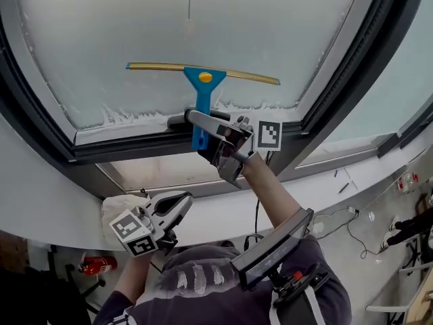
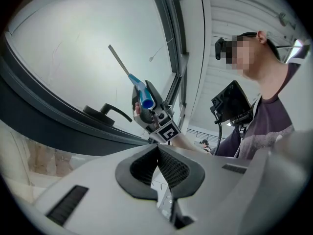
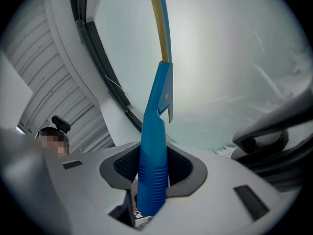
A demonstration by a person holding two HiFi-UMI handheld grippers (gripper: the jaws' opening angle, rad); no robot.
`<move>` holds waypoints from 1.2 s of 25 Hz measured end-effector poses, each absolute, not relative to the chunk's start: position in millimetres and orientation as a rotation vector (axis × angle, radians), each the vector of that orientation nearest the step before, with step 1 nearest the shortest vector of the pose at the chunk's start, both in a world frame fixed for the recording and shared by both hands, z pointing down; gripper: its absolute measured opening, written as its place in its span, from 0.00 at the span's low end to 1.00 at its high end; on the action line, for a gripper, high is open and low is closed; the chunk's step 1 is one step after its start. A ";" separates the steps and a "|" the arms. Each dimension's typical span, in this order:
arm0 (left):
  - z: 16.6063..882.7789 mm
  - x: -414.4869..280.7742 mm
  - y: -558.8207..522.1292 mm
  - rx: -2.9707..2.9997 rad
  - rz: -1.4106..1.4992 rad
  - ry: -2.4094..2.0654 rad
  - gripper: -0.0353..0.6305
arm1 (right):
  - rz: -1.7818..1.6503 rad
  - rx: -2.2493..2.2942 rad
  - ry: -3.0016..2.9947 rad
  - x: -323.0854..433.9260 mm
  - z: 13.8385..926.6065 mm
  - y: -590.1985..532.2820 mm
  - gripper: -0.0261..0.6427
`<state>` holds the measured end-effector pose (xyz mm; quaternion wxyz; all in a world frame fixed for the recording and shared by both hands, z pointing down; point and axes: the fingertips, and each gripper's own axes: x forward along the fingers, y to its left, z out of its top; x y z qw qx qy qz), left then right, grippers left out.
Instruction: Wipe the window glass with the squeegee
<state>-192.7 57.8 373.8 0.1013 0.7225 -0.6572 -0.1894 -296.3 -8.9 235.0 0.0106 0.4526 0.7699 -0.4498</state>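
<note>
A squeegee (image 1: 201,87) with a blue handle and a brass-coloured blade lies flat against the window glass (image 1: 189,26) low on the pane. My right gripper (image 1: 215,135) is shut on its blue handle (image 3: 152,170), the blade (image 3: 161,18) reaching up the glass ahead of the jaws. My left gripper (image 1: 174,212) hangs lower left, below the window frame, jaws closed with nothing between them. From the left gripper view the squeegee (image 2: 132,80) and the right gripper (image 2: 154,114) show against the glass.
A black window handle (image 1: 177,120) sits on the dark frame (image 1: 122,147) just left of the right gripper. A foamy white residue (image 1: 128,115) lines the pane's bottom edge. A white cloth (image 1: 122,208) lies by the left gripper. Cables (image 1: 345,225) trail on the floor.
</note>
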 end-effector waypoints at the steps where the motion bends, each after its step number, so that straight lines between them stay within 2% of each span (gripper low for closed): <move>1: 372.6 -191.2 54.5 2.141 -0.558 -1.936 0.06 | -1.374 1.415 2.431 -291.5 229.6 -15.2 0.23; 16: 353.4 -166.5 -18.2 2.232 -0.555 -1.896 0.06 | -0.883 1.565 2.577 -252.7 63.0 -134.1 0.23; 30: 344.4 -169.6 -74.5 2.209 -0.551 -1.979 0.06 | -0.844 1.680 2.393 -261.5 -28.8 -181.6 0.23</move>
